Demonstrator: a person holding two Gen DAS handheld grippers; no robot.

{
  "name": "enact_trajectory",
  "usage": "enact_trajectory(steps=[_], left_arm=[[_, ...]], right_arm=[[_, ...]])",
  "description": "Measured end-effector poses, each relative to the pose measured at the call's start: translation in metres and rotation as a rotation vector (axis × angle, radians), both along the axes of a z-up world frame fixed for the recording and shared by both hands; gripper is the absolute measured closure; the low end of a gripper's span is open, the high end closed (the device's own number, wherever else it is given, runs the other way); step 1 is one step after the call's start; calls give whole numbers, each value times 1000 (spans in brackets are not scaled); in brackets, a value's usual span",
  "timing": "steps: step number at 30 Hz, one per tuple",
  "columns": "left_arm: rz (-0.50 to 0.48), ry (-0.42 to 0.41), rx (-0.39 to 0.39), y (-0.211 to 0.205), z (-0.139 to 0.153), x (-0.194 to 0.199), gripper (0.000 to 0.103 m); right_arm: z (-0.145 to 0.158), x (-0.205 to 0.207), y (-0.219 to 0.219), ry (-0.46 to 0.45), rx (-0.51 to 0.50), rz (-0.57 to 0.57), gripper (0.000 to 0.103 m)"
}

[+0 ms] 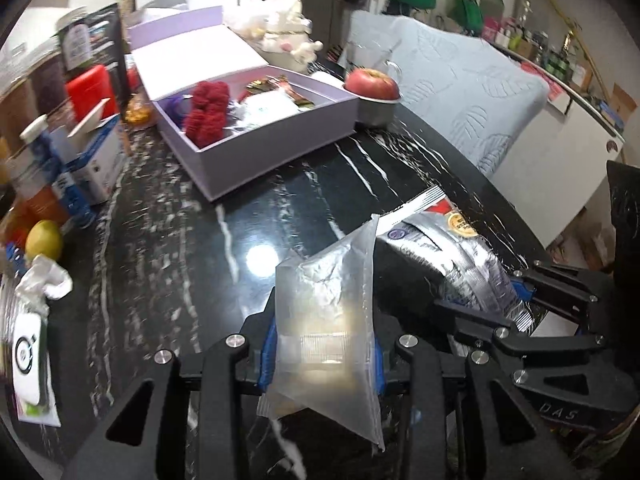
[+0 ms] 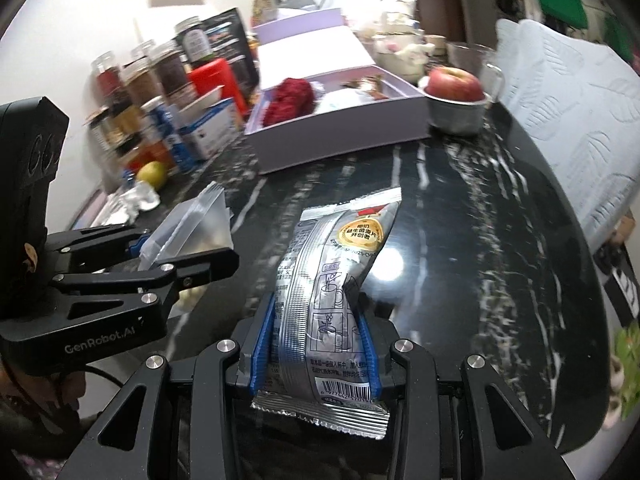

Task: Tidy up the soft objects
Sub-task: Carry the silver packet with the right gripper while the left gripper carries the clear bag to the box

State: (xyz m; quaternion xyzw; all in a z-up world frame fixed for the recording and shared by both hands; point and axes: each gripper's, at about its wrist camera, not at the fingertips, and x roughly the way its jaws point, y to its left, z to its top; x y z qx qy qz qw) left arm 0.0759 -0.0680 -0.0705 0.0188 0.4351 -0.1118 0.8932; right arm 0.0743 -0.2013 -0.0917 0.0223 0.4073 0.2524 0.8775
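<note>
While the lilac box at upper centre already holds a red knitted toy and packets, 2 items remain: the left hand-held gripper clamps a clear pouch, the right hand-held gripper a silver sachet, both above the surface.

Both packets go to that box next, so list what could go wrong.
1. The clear pouch is held only at its lower part; it may swing or slip from the left tool.
2. The lavender box already holds a red knitted toy and packets, so the silver sachet may land on them.
</note>
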Motion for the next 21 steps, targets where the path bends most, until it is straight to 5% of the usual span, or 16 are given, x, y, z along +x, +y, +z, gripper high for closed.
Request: enact_trajectory(steps=[21], left_arm=[[87, -110, -36, 50, 36, -23, 67]], right_arm=[[38, -9, 52, -79, 53, 164, 66]])
